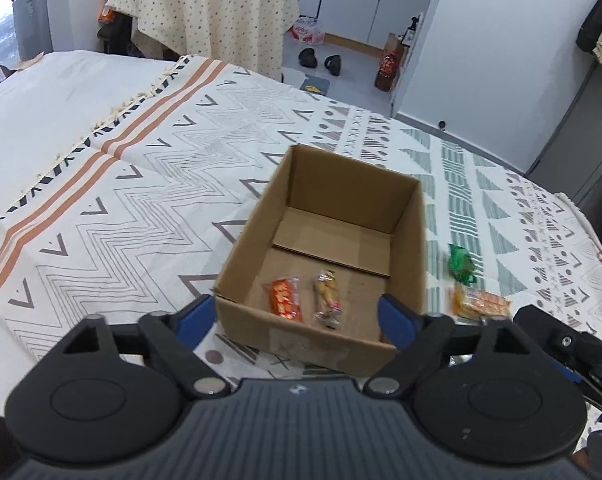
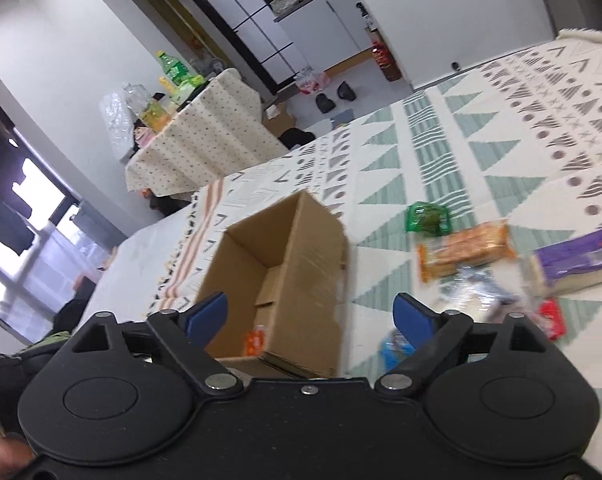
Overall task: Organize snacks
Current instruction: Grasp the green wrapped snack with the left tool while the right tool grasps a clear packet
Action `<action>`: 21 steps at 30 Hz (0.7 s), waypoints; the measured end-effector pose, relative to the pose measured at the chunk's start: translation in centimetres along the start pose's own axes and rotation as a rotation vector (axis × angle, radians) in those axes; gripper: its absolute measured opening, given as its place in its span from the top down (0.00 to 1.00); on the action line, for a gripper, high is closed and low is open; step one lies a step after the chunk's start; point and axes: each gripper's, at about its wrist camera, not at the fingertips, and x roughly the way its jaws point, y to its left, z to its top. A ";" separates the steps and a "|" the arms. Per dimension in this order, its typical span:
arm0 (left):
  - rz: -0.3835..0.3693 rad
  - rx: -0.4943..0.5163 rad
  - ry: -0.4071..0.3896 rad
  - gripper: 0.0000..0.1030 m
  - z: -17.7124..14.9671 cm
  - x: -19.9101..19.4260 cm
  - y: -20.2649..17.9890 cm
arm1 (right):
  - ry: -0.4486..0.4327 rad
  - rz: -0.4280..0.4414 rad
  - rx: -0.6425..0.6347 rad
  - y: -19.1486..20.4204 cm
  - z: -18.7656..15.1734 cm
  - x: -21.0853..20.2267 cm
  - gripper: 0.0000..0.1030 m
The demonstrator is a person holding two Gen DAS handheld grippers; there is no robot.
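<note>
Both grippers, left [image 1: 297, 316] and right [image 2: 311, 316], are seen spread apart, empty; two snack packets [image 1: 285, 298] lie in the cardboard box [image 1: 411, 240]; blurred packets [image 2: 465, 246] at 2 o'clock are unreadable

Both wrist views near above the bed, sharing the cardboard box [image 1: 333, 240] [image 2: 285, 264]

A cardboard box [image 1: 329, 248] is sitting on the patterned blanket [image 1: 149, 184] ahead of me. Two snack packets are lying side by side in it, one [image 1: 284, 300] left of the other [image 1: 328, 298]. Right of the box, a small packet [image 1: 463, 265] is lying behind a longer one [image 1: 483, 303]. Beyond the bed, a draped table [image 1: 217, 8] is standing.
</note>
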 end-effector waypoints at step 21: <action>-0.060 0.018 0.065 0.00 -3.7 -1.2 -4.5 | 0.015 -0.118 0.052 -7.3 -0.7 -4.2 0.10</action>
